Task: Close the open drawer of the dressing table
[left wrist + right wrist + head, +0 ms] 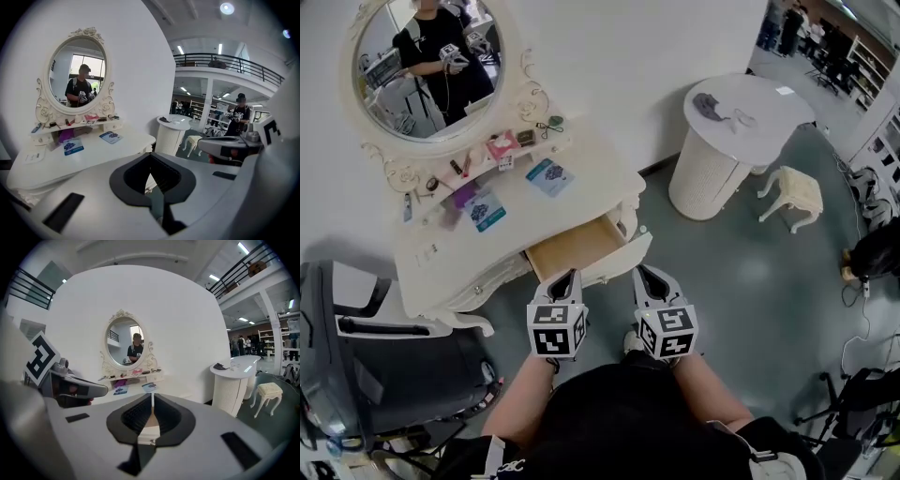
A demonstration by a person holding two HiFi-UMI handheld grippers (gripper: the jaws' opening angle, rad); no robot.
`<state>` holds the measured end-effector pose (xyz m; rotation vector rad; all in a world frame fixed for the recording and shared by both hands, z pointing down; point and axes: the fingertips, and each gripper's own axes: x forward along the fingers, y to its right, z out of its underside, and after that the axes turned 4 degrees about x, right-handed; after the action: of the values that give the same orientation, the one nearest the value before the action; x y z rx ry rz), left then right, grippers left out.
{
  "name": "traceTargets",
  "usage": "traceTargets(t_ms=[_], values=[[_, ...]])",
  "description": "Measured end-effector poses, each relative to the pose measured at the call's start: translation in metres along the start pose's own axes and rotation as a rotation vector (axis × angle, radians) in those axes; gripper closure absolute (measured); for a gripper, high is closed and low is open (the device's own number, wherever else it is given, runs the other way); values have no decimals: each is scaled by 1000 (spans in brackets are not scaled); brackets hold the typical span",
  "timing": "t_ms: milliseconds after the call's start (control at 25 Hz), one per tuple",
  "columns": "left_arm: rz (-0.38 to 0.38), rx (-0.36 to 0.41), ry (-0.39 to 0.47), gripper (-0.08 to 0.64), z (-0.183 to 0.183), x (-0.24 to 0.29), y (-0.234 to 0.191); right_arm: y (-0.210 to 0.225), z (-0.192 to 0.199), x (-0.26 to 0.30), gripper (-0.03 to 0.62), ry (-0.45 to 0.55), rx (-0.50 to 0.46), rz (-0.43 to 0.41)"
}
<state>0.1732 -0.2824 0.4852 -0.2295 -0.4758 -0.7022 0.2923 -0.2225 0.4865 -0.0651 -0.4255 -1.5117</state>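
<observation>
Standing open at the front of the cream ornate desk (pixel 591 159), below the oval white-framed mirror (pixel 427 66): pale wooden drawer (pixel 574 246). Just before its front panel, near the left end, grey left tool (pixel 567 275), jaws pressed together on nothing. Off the panel's right end, grey right tool (pixel 643 273), jaws likewise pressed together, empty. Cannot tell whether either tip touches the panel. Lying on the desk top, blue leaflet (pixel 548 175); well apart on the floor, small cream stool (pixel 792 192).
</observation>
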Motion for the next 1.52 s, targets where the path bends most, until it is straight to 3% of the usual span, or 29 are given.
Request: traceTargets(t_ms=[440, 640, 720, 1160, 1520], values=[[-213, -146, -111, 554, 25, 21, 1, 35, 43, 40, 578, -194, -43, -181], [-285, -201, -151, 554, 46, 12, -6, 27, 98, 62, 574, -307, -40, -254], [-307, -226, -160, 554, 53, 8, -12, 21, 127, 70, 529, -369, -27, -279], [-319, -195, -192, 554, 67, -5, -44, 25, 240, 134, 491, -597, -51, -146], [-351, -225, -213, 554, 79, -16, -74, 18, 258, 157, 489, -668, -61, -89]])
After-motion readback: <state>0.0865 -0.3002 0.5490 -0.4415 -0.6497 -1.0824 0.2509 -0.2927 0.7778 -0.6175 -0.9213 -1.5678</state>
